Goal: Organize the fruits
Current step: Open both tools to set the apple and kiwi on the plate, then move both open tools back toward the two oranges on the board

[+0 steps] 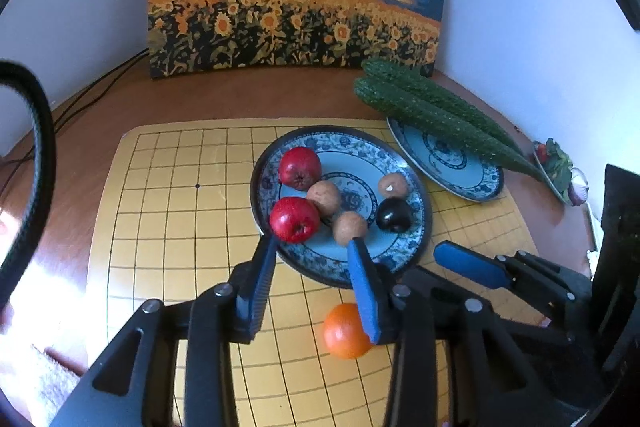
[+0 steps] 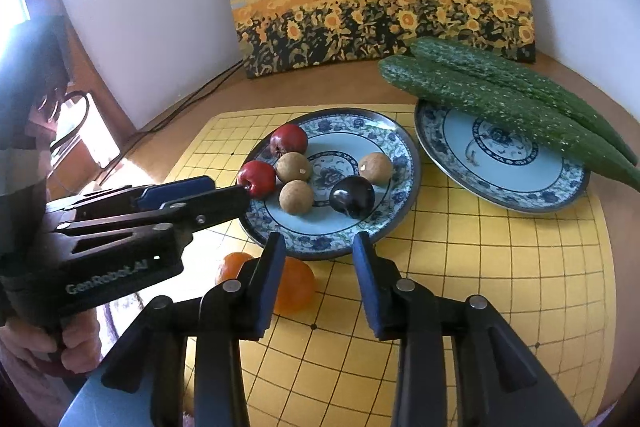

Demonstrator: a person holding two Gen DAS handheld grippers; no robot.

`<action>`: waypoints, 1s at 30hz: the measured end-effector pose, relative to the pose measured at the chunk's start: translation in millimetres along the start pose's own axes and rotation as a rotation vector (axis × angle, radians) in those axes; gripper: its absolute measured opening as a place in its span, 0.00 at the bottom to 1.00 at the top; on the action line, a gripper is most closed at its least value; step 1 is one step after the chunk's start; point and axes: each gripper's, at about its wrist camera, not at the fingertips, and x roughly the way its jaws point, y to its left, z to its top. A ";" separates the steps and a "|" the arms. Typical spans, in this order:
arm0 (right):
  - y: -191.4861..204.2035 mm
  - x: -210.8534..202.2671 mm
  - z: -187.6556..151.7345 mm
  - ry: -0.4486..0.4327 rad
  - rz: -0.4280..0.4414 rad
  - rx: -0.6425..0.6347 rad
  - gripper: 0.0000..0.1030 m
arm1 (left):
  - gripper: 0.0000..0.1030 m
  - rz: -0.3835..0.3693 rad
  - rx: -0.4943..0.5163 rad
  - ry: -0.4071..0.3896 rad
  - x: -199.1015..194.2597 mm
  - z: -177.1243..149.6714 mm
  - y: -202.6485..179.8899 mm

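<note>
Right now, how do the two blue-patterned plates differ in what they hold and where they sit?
The near plate holds small round fruit: two red, three brown, one dark. The far plate carries only two long cucumbers, which overhang its rim. The near plate lies wholly on the yellow grid mat; the far plate sits at the mat's back edge, partly off it. Both share the same blue floral pattern and look alike in shape.

The left gripper (image 1: pixel 312 243) fills the lower centre of its own wrist view, blue-padded fingers spread apart with nothing between them. In the right wrist view it reaches in from the left edge, held by a hand (image 2: pixel 60 341) at lower left. The right gripper (image 2: pixel 318 241) sits lower centre, jaws parted and empty.
</note>
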 end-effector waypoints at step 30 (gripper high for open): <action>-4.3 -33.5 -29.4 -0.024 -0.027 0.035 0.46 | 0.47 -0.009 -0.025 0.026 -23.8 -45.1 -6.4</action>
